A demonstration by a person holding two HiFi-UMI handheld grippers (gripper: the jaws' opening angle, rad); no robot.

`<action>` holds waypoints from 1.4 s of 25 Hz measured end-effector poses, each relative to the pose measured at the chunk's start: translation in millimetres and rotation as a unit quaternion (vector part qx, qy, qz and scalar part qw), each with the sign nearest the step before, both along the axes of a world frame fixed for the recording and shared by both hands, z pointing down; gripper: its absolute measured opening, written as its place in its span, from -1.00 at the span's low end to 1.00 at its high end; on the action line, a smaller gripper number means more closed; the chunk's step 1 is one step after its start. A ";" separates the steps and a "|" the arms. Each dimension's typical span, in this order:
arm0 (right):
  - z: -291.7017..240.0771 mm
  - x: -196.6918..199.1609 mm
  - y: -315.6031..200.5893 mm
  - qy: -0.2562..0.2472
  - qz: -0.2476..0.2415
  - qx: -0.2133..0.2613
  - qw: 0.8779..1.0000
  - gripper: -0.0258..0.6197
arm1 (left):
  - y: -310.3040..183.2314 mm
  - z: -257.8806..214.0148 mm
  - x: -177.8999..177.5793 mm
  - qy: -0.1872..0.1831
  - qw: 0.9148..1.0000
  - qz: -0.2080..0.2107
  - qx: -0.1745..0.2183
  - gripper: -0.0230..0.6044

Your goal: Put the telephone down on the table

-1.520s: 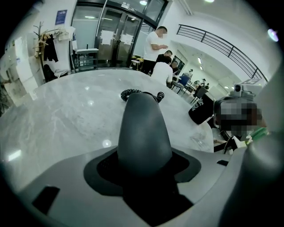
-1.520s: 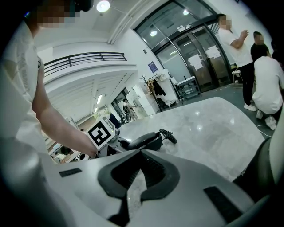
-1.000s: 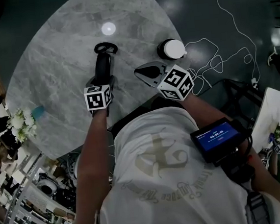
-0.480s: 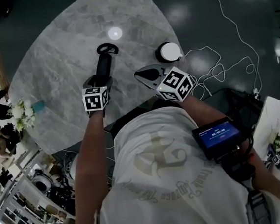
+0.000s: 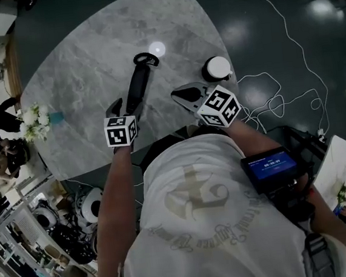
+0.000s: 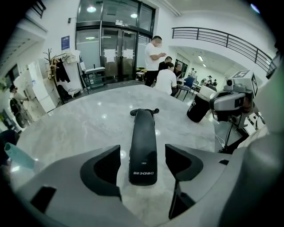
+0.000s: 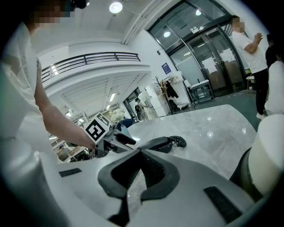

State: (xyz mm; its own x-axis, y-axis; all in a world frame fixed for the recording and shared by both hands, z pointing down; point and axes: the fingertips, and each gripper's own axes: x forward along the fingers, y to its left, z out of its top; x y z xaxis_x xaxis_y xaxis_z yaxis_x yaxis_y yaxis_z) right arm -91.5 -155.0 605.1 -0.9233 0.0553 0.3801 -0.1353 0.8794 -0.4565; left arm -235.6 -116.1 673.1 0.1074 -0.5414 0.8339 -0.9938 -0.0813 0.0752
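Black telephone [image 5: 137, 86]: flat on marble table [image 5: 81, 70] | white-topped cup [image 5: 217, 68]: contents unseen

Head camera: above my shoulders, facing steeply down on the grey marble tabletop [image 5: 82, 82]. Left gripper [image 6: 143, 159] camera: low, close over the tabletop, facing along the long black telephone handset [image 6: 143, 137]. Right gripper [image 7: 138, 173] camera: low, facing left across it. All three share handset and tabletop.

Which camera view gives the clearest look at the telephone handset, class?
The left gripper view: the handset lies full length on the table between parted jaws, with neither pad touching it. The head view shows it small, from above. The right gripper view shows only its side, low and partly hidden.
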 end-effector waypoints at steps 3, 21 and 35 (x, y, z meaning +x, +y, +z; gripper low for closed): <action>-7.3 4.9 2.5 -0.001 -0.005 0.008 1.000 -0.87 | 7.2 -16.2 5.0 0.006 1.000 -0.011 0.019 0.09; -78.4 -14.4 28.8 -0.033 0.010 0.087 0.996 -0.87 | 74.0 -99.8 19.6 0.097 0.979 -0.037 0.178 -0.04; -101.4 -6.1 85.7 -0.059 0.009 0.111 0.992 -0.87 | 127.1 -126.7 30.1 0.133 0.959 -0.046 0.244 -0.89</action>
